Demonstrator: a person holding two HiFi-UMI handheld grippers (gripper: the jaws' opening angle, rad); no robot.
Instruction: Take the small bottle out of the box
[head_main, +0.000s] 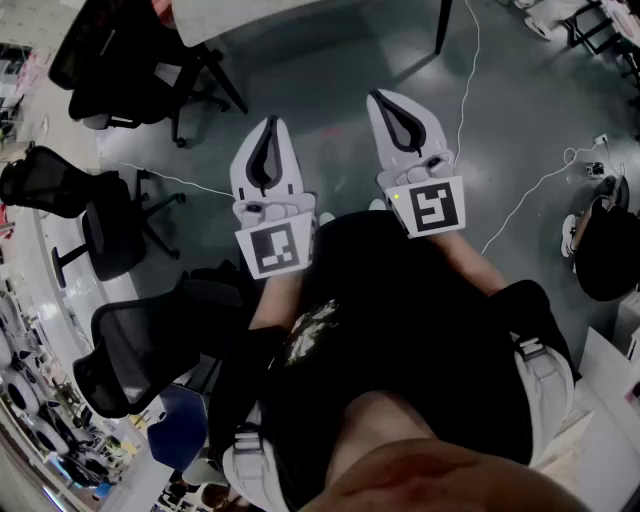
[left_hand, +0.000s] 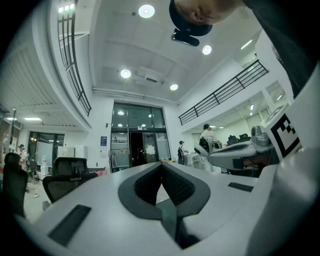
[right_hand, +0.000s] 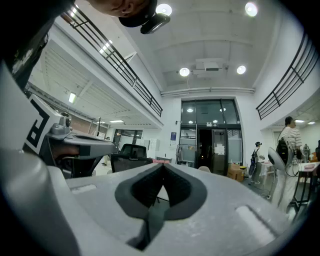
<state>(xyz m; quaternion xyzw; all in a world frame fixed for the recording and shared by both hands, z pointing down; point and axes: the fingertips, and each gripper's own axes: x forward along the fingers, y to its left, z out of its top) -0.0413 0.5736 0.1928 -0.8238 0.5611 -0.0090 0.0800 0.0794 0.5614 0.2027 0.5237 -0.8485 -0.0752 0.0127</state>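
1. Two tongs in my hands, one each, held level side by side above the grey floor (head_main: 330, 60).
2. Left gripper (left_hand: 161, 165): jaws clenched tip to tip, nothing between them.
3. Right gripper (right_hand: 162, 166): likewise pinched closed, empty.
4. Small bottle and box: in none of the three views (I cannot say where they sit).
5. At least three black office chairs (head_main: 130, 355) to my left; white cables (head_main: 465, 80) cross the floor.
6. Four round ceiling lights (left_hand: 146, 10) in each gripper view.

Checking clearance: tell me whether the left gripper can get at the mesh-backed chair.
Probably not as held: the left gripper, jaws shut and empty, points forward, while the mesh-backed chair stands behind it, off to the left.
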